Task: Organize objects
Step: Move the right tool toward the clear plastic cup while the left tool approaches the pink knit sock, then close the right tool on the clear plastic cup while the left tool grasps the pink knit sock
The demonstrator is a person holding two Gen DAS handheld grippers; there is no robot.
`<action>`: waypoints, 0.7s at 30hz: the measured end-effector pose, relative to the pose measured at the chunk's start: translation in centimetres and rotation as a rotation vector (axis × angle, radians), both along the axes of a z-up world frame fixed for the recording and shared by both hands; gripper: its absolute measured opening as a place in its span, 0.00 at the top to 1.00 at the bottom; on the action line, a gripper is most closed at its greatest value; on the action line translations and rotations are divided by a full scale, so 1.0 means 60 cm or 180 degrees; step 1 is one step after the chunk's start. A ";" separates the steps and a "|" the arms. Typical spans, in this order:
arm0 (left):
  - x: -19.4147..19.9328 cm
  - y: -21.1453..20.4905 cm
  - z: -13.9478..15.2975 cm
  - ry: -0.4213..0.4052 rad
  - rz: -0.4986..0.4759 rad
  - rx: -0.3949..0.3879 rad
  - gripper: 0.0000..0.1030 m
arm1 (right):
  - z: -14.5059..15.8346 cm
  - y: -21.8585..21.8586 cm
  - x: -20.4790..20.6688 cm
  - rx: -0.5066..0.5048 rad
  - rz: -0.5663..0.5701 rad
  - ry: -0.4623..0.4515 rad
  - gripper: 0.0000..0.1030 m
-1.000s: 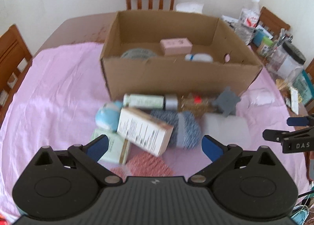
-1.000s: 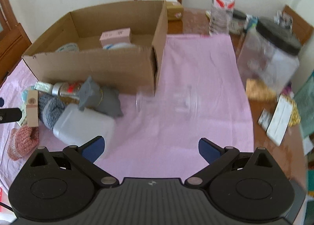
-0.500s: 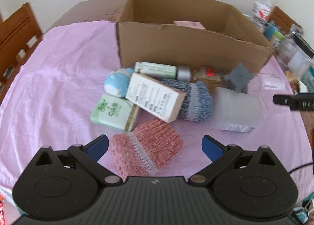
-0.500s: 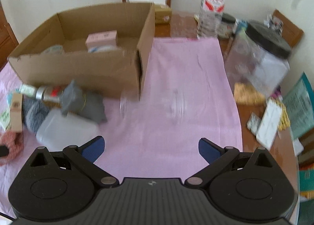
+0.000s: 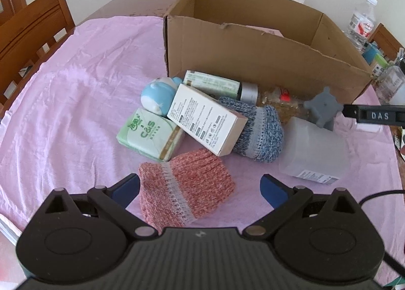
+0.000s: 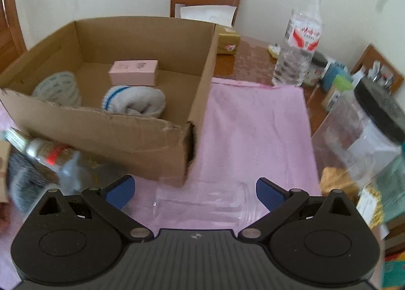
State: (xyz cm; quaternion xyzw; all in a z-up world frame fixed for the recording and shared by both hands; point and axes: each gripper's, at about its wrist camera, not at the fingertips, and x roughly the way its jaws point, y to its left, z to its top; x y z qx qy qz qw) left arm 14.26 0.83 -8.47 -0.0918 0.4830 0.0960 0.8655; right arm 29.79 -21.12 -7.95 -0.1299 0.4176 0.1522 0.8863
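Left gripper (image 5: 200, 187), jaws spread wide, straddles a red-and-white knitted sock roll (image 5: 186, 188) lying on the pink tablecloth (image 5: 76, 102); neither finger grips it. At 12 o'clock from the roll: a white printed carton (image 5: 206, 119) leaning on a blue-grey knitted sock roll (image 5: 258, 133); at 11 o'clock, a green tissue packet (image 5: 150, 134). The open brown cardboard box (image 5: 265, 62) stands beyond. Right gripper (image 6: 195, 191), jaws likewise wide, flanks a clear glass tumbler (image 6: 202, 204) lying on its side just at the box corner (image 6: 187, 153). Inside the box: a pink carton (image 6: 134, 72) and a white sock roll (image 6: 134, 102).
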 end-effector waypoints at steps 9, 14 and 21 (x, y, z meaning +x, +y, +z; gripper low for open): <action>-0.005 0.008 -0.015 0.0090 0.0061 0.0003 0.02 | -0.020 -0.042 -0.007 -0.0033 0.0015 0.0194 0.00; -0.010 0.020 -0.028 0.0191 0.0164 -0.0022 0.02 | -0.035 -0.055 -0.011 -0.0042 0.0096 0.0307 0.00; -0.006 0.020 -0.046 0.0294 0.0247 -0.0208 0.02 | -0.064 -0.055 0.005 -0.0055 0.0388 0.0583 0.00</action>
